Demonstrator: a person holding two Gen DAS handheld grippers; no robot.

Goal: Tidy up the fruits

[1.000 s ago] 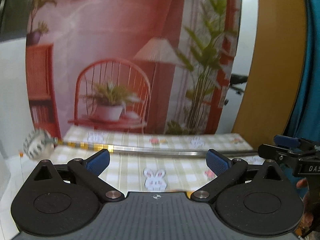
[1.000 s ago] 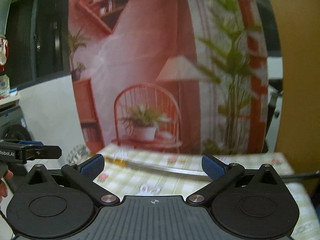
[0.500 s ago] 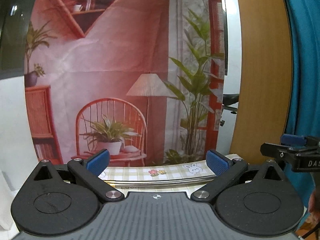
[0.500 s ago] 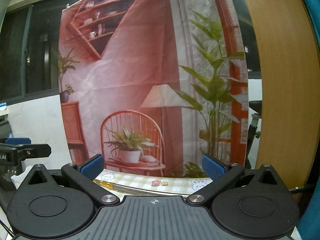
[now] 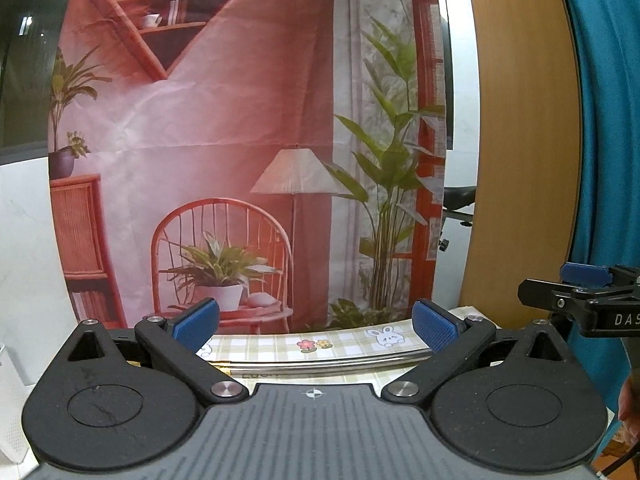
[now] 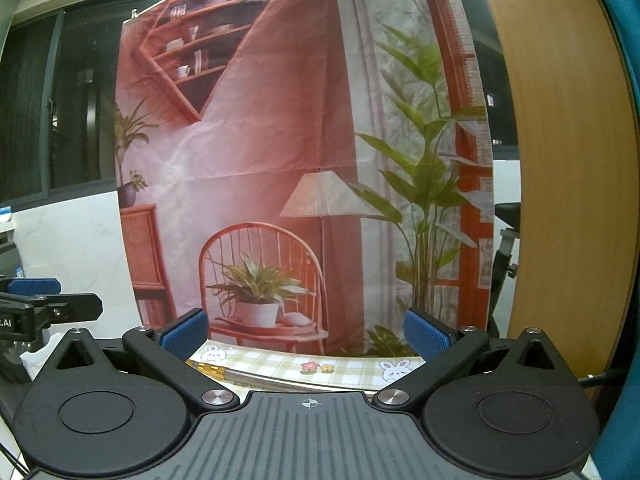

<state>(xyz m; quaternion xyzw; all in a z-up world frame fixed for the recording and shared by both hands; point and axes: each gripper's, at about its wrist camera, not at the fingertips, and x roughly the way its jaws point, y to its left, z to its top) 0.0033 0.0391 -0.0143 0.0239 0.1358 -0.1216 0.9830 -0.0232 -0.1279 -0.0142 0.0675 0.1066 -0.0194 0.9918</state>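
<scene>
both grippers, the left gripper (image 5: 316,326) and the right gripper (image 6: 306,334), have their jaws wide open and hold nothing. they face a printed backdrop (image 5: 248,140) behind the checked tablecloth (image 5: 344,342), where a metal rod (image 5: 320,366) lies.

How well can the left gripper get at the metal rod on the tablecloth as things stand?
Probably yes. The left gripper is open and empty, and the metal rod lies bare across the checked tablecloth just beyond its fingertips with nothing between. It is aimed above the rod, so it would need to tip down.
</scene>
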